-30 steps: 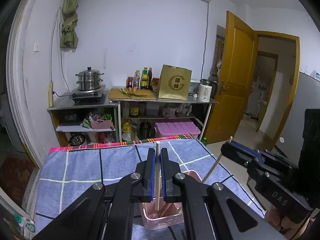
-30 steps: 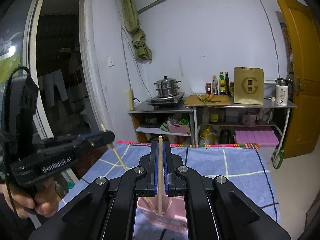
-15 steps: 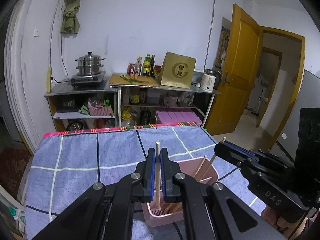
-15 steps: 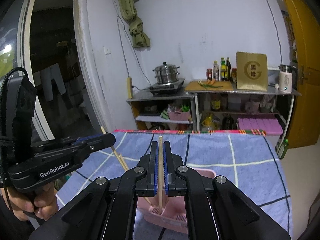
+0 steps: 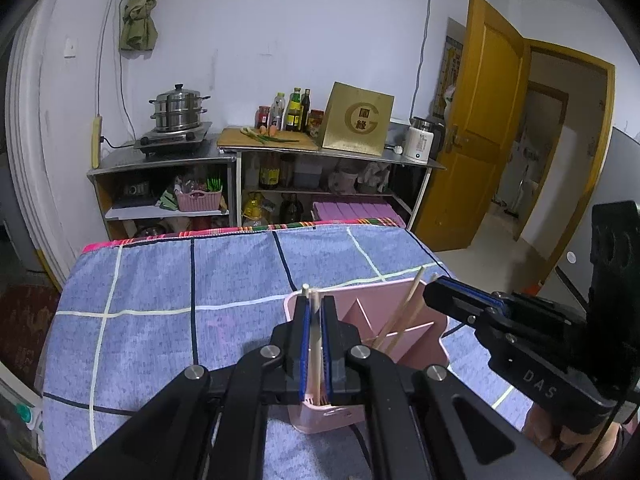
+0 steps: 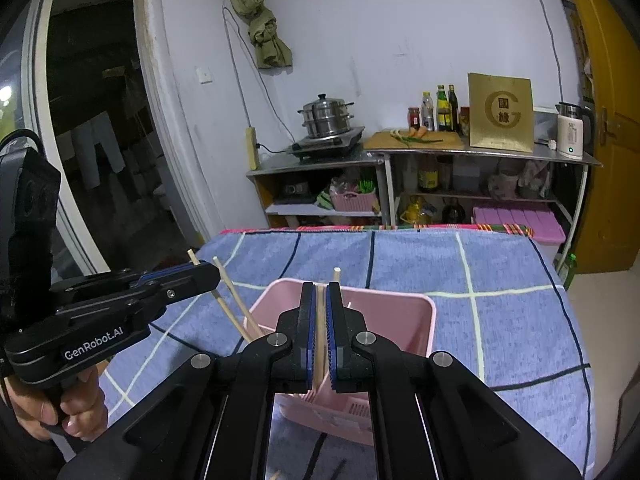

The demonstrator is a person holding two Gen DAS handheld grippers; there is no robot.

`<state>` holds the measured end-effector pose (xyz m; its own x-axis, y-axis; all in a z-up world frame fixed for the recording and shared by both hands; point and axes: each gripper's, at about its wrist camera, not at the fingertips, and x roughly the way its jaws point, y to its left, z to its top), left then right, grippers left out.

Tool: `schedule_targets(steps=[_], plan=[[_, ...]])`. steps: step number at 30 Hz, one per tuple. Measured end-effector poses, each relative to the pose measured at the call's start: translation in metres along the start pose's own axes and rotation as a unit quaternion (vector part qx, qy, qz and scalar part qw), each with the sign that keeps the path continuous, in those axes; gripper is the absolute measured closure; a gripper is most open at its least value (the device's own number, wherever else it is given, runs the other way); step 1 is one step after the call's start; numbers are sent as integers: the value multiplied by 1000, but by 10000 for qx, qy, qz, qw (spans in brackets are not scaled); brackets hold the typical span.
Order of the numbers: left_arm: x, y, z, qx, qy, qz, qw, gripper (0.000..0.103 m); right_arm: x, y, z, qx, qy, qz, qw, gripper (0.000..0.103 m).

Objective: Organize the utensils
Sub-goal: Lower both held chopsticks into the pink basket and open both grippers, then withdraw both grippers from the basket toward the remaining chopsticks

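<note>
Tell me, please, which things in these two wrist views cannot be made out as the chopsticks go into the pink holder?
- Left wrist view: the chopstick tip inside the pink holder, hidden by the left gripper fingers.
- Right wrist view: the lower end of the chopstick in the right gripper, hidden by its own frame; whether it touches the holder's floor cannot be told.
- Both views: bottle labels on the far counter, too small.

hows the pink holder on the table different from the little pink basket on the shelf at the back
The pink holder stands on the blue checked cloth; the pink basket sits on a shelf under the stove. The holder has smooth walls and inner dividers; the basket's sides look slatted. The holder has wooden chopsticks leaning in it; the basket holds green items. Both are pink and open-topped.
</note>
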<state>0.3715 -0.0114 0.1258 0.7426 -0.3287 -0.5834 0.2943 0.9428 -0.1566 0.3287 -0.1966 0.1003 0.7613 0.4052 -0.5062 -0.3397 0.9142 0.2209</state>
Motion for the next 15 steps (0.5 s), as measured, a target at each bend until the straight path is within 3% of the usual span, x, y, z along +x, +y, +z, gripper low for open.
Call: schedule_targets(steps=[7, 15], plan=[[-19, -2, -2, -25, -114, 17, 9999, 92, -19, 1, -2, -46, -115, -19, 9999, 91], [-63, -10, -18, -2, -413, -12, 9991, 87, -71, 5, -14, -100, -480, -51, 9988, 84]])
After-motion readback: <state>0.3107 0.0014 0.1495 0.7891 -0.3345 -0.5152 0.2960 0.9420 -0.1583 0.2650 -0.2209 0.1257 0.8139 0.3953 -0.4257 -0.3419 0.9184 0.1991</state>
